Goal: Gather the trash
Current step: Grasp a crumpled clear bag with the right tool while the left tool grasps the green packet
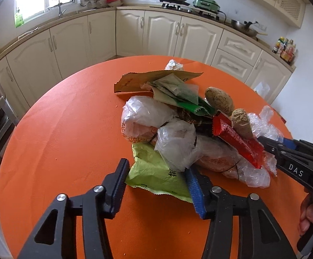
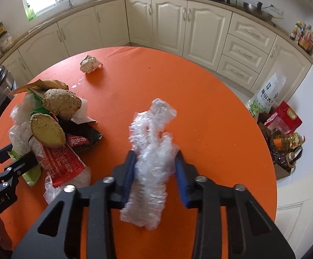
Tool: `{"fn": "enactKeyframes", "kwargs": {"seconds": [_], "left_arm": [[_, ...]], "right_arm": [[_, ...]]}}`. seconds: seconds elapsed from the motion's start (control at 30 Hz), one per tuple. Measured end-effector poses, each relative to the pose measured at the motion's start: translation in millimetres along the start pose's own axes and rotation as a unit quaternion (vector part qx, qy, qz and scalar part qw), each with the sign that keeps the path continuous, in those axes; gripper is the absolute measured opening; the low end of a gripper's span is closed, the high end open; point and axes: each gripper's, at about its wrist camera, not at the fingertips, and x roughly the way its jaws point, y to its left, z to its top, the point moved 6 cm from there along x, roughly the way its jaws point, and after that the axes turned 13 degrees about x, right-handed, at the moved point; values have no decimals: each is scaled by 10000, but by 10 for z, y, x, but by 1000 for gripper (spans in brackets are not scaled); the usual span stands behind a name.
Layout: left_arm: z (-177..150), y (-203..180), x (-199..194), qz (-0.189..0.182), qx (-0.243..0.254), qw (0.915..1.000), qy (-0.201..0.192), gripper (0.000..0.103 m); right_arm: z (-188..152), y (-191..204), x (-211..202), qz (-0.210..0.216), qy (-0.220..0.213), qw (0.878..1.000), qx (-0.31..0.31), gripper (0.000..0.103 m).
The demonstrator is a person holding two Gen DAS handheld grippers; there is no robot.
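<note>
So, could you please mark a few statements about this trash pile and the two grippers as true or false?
1. The right gripper holds crumpled plastic wrap. True.
2. The table is blue. False: orange.
3. The left gripper is shut on the red wrapper. False: it is open around a green wrapper.
4. A paper ball lies apart from the pile. True.

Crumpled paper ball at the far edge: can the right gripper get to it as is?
Probably not yet. The right gripper is shut on the plastic wrap; the orange table towards the paper ball looks bare.
</note>
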Motion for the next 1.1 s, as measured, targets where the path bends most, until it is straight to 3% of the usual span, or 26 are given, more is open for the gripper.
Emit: {"fn": "enactKeyframes", "kwargs": {"seconds": [0.1, 0.23, 0.47, 0.67, 0.77, 0.83, 0.9, 0.97, 1.0, 1.1], "left_arm": [[-121, 103, -68, -175, -40, 9998, -60, 28], [-272, 141, -166, -267, 18, 9996, -90, 19], [-706, 183, -477, -438, -45, 9989, -156, 14], [-818, 276, -559, -429, 59, 9989, -201, 11], [-836, 300, -445, -397, 39, 9992, -68, 19], [-826, 340, -313, -362, -88, 9993, 93, 44], [-781, 307, -223, -424, -210, 9989, -62, 49], [-740, 289, -159, -371, -158, 9991, -90, 35], [-730, 260, -114, -517, -157, 9985, -28, 21], [-752, 218, -158, -567, -102, 9982, -137, 12]], "right_arm": [[-53, -28, -33, 54, 40, 10000, 40, 23], [-146, -107, -116, 190, 104, 9995, 210, 23], [-297, -206, -308, 326, 97, 9987, 383, 23], [-359, -185, -448, 423, 71, 9984, 363, 23], [-401, -158, -467, 442, 93, 9984, 331, 23], [-418, -138, -463, 457, 111, 9983, 339, 23], [-439, -113, -487, 451, 97, 9984, 319, 23], [-443, -94, -511, 452, 85, 9985, 311, 23], [-445, -88, -522, 447, 72, 9985, 308, 23], [-421, -99, -563, 457, 32, 9984, 322, 23]]}}
